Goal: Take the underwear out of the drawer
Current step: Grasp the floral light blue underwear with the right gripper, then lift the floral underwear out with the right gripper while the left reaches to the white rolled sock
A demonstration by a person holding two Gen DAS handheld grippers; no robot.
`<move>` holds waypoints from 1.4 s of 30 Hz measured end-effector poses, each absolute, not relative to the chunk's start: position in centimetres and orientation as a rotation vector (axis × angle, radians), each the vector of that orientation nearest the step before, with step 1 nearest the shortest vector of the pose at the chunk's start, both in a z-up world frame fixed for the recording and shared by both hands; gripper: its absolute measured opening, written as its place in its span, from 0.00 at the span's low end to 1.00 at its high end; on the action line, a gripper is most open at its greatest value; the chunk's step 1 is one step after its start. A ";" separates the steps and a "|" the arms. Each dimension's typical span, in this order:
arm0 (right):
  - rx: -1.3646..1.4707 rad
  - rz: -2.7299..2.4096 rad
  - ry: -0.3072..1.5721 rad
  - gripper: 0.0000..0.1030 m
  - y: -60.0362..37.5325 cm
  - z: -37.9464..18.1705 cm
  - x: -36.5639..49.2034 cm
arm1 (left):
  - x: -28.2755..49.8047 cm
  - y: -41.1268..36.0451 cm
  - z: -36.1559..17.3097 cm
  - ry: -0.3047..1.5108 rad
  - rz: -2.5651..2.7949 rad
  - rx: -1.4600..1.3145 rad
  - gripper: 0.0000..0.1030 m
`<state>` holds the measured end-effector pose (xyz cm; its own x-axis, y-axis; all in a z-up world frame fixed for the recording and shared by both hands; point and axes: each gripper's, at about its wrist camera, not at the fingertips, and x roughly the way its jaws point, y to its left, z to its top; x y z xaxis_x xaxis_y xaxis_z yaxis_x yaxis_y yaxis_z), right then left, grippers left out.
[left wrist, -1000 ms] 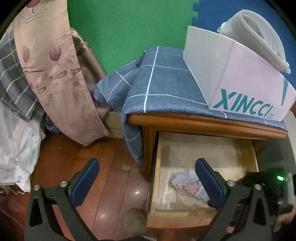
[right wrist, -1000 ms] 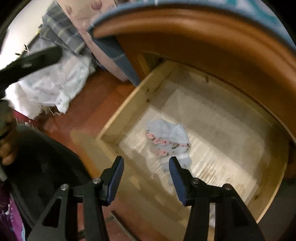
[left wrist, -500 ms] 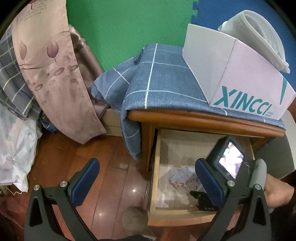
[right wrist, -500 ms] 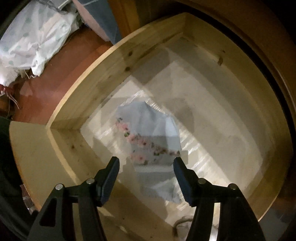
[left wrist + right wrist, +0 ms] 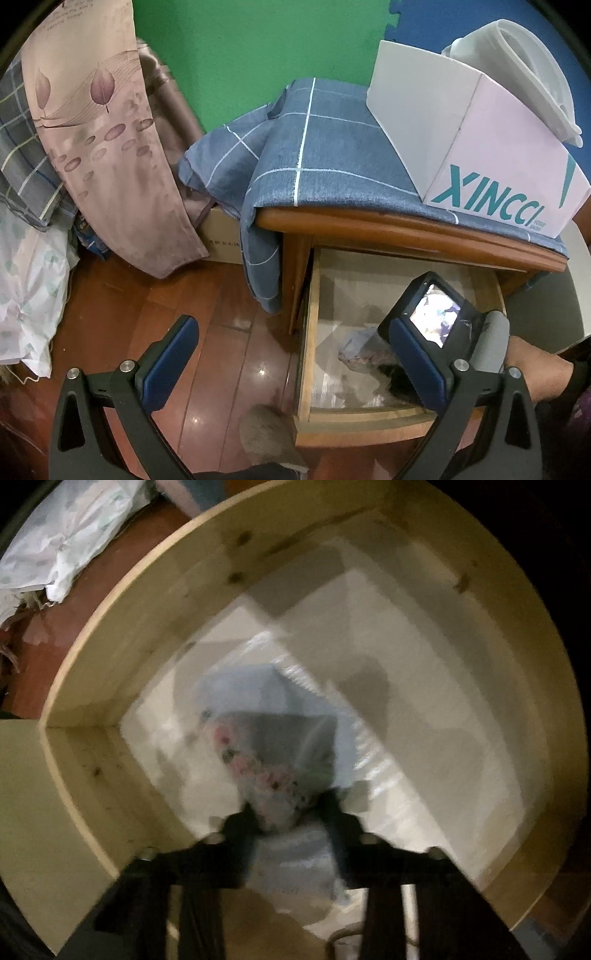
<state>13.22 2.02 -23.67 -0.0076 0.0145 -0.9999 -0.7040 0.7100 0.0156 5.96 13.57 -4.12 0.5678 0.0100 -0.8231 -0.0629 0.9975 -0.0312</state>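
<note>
Blue pads on my left gripper (image 5: 291, 363) stand wide apart with nothing between them, hovering over the red-brown wood floor (image 5: 207, 332) beside the open drawer (image 5: 309, 332). My right gripper (image 5: 291, 812) points down into that drawer, and its jaws have just been closing: the blurred right-wrist view shows the pale blue underwear (image 5: 273, 738), with its pink floral band, bunched between the dark fingers (image 5: 240, 823), which press in on the fabric. From the left wrist I see only a corner of the garment on the drawer's pale liner, half hidden behind the right gripper's body and small lit screen (image 5: 437, 319), with a hand (image 5: 532, 373) at the frame's edge. Only this view shows the room: a checked blue cloth (image 5: 325, 155) over the wooden cabinet top, a white XINCCI box (image 5: 480, 162), a leaf-print curtain (image 5: 96, 140), and green and blue wall mats behind.
</note>
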 end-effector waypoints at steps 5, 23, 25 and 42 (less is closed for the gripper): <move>-0.680 0.658 1.402 0.16 2.2 -22.9 11.9 | 5.9 13.3 -4.2 0.971 0.036 -0.048 1.00; -0.029 0.633 1.028 0.16 -13.9 -4.3 4.4 | 5.5 7.8 -5.4 1.009 -0.101 0.121 1.00; 0.088 0.630 0.988 0.16 -17.0 -3.7 3.7 | 5.7 6.3 -5.9 1.037 -0.149 0.151 1.00; 0.459 0.580 0.779 0.16 -31.4 -2.2 -1.5 | 10.4 -9.2 -15.5 1.450 -0.447 0.136 0.99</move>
